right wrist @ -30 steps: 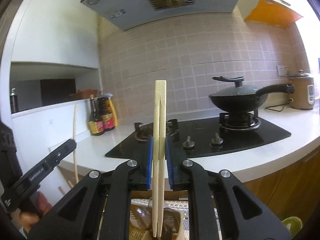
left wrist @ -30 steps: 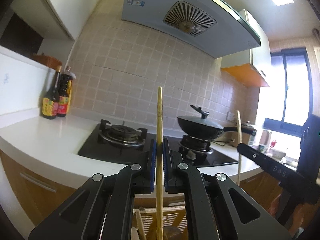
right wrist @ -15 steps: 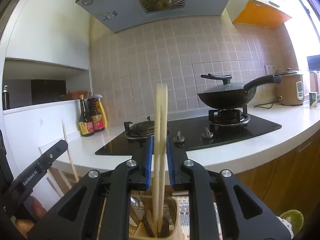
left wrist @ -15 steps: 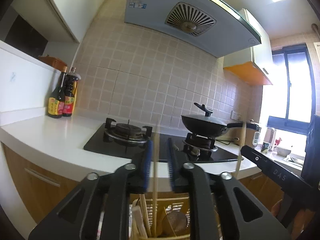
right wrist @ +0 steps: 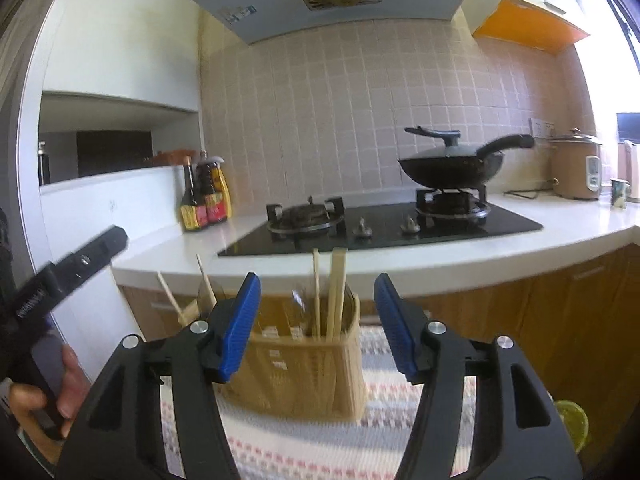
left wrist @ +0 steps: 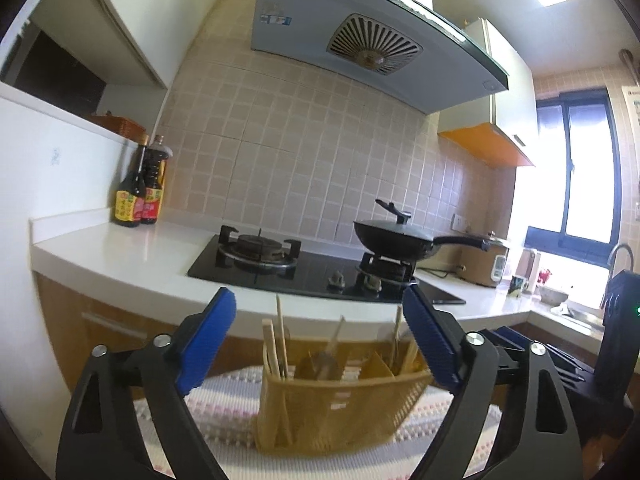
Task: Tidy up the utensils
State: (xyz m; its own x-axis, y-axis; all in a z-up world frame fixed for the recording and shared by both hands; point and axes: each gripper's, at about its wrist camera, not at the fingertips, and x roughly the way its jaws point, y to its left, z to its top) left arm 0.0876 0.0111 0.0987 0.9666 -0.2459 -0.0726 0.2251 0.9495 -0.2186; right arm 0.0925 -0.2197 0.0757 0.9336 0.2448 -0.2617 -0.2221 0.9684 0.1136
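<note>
A tan mesh utensil basket [left wrist: 340, 412] stands on a striped mat, seen also in the right wrist view [right wrist: 304, 372]. Wooden chopsticks [left wrist: 280, 340] and other wooden utensils stand upright in it; a chopstick pair [right wrist: 334, 296] shows in the right wrist view. My left gripper [left wrist: 320, 344] is open and empty, above and just in front of the basket. My right gripper [right wrist: 316, 324] is open and empty, just in front of the basket. The left gripper's finger [right wrist: 76, 264] shows at the left of the right wrist view.
The basket sits on a striped woven mat [right wrist: 384, 428]. Behind it runs a white counter [left wrist: 120, 256] with a black gas hob [left wrist: 304, 272], a covered wok [left wrist: 396, 236], two sauce bottles [left wrist: 140, 196] and a rice cooker [right wrist: 576, 168]. A green thing [right wrist: 572, 424] lies low right.
Both grippers opened and let go of their chopsticks, which now stand in the basket. Both grippers drew back and tilted down, so the basket is in full view.
</note>
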